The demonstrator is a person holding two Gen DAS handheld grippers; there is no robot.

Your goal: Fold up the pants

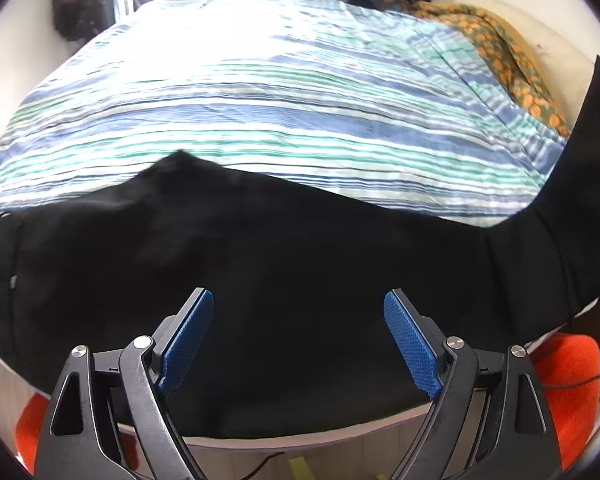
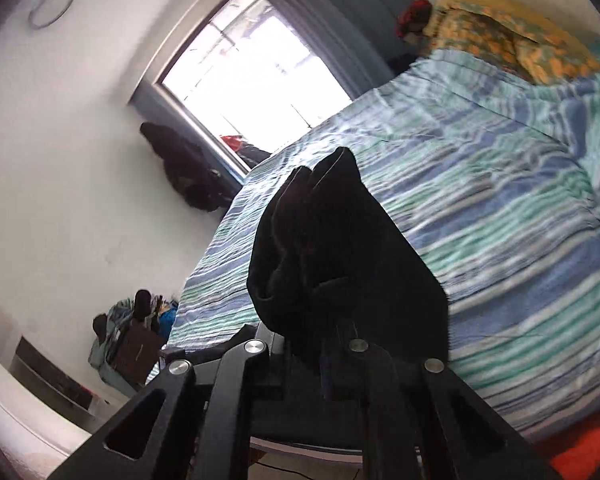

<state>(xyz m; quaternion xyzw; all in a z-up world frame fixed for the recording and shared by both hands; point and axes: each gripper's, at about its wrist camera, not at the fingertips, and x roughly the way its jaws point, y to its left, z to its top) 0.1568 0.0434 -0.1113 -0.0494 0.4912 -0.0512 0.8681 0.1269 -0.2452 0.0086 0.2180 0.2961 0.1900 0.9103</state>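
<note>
Black pants (image 1: pixel 260 264) lie across the near edge of a striped bed (image 1: pixel 260 92), waistband to the left. One leg end rises off the bed at the right (image 1: pixel 588 168). My left gripper (image 1: pixel 298 320) is open and empty, its blue pads (image 1: pixel 188 336) just above the pants' middle. My right gripper (image 2: pixel 332 344) is shut on the bunched end of the pants (image 2: pixel 332 248) and holds it up above the bed, tilted; the cloth hides its fingertips.
The bed has a blue, green and white striped cover (image 2: pixel 500 208). An orange floral blanket (image 1: pixel 500 48) and a pillow lie at its head. An orange rug (image 1: pixel 568 380) covers the floor below. Bags (image 2: pixel 132 344) stand by the wall near a window (image 2: pixel 252 76).
</note>
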